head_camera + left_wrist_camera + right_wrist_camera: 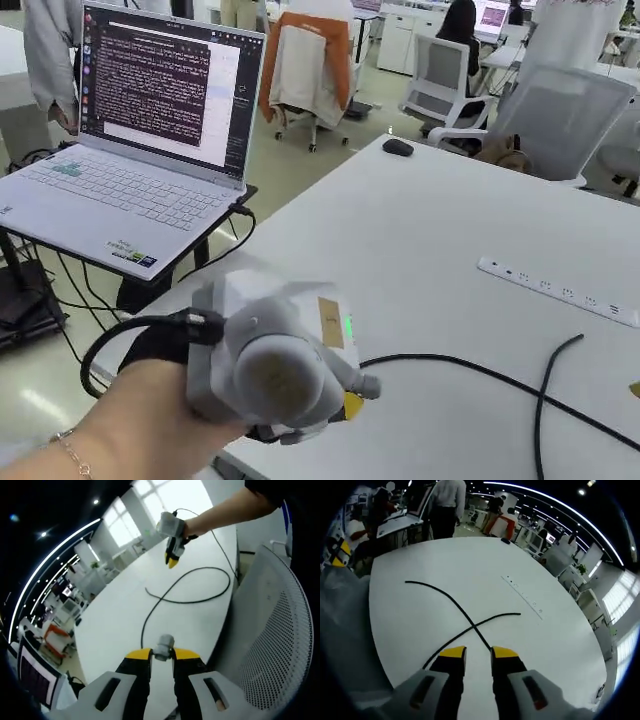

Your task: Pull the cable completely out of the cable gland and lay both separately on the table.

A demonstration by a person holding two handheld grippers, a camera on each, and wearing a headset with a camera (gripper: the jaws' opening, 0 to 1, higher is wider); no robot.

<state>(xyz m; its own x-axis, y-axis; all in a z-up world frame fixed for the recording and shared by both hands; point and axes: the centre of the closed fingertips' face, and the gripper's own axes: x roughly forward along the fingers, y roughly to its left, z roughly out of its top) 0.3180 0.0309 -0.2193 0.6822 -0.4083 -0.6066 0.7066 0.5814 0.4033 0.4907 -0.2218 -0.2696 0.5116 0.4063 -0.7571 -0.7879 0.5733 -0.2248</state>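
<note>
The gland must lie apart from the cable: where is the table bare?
Bare: the broad table stretch between the mouse, the power strip and the cable. Crowded: near the cable's crossing, in front of the right gripper. The left gripper holds the cable gland.

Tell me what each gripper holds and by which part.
Left gripper pinches the small grey cable gland across its body. Right gripper holds nothing, jaws apart, with the black cable ahead.

The left gripper point(162, 654), held in a hand point(150, 425) at the desk's point(450, 250) edge, clamps its jaws on the cable gland point(163, 645). The right gripper's point(478, 652) jaws stand slightly apart, empty.
</note>
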